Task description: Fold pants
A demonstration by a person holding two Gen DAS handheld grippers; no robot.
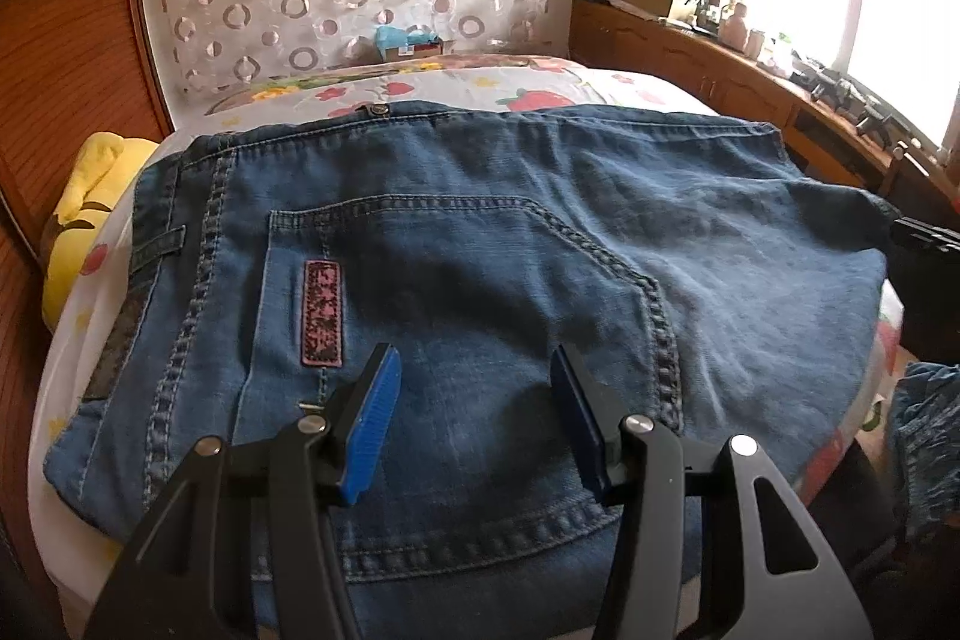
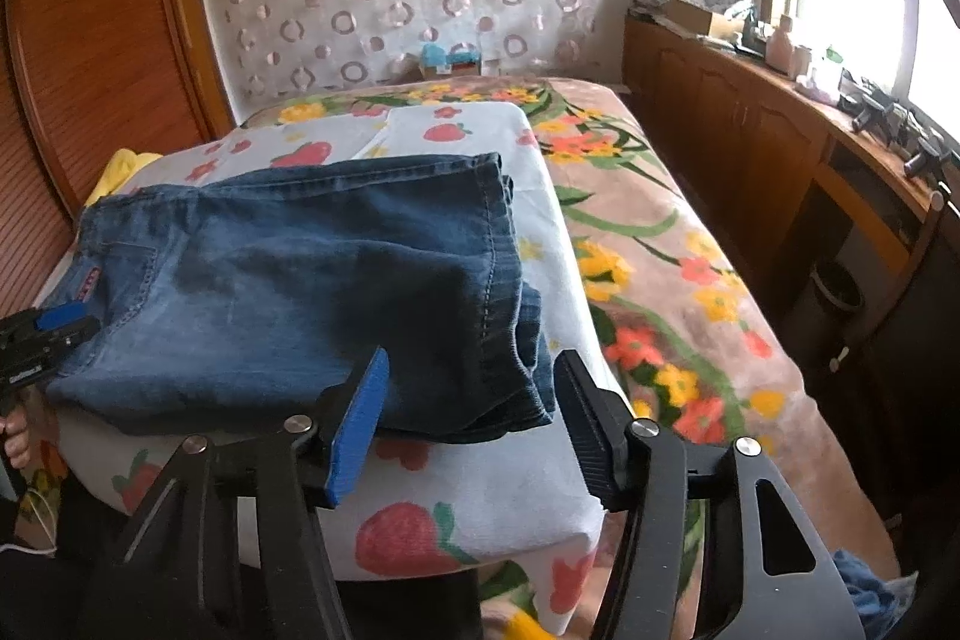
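Blue denim pants (image 1: 480,244) lie folded on a white strawberry-print cushion (image 2: 480,484) on the bed. In the left wrist view the back pocket with a pink patch (image 1: 322,313) faces up. My left gripper (image 1: 477,370) is open and empty, just above the pocket near the waistband end. In the right wrist view the folded pants (image 2: 300,280) show stacked layers at their right edge. My right gripper (image 2: 471,376) is open and empty, at the near right corner of the folded pants. The left gripper also shows in the right wrist view (image 2: 57,322) at the far left.
A floral blanket (image 2: 690,280) covers the bed to the right. A yellow plush (image 1: 90,208) lies at the left by a wooden wardrobe (image 1: 54,40). A wooden cabinet (image 2: 750,130) with clutter runs under the window. More denim (image 1: 924,436) lies low at the right.
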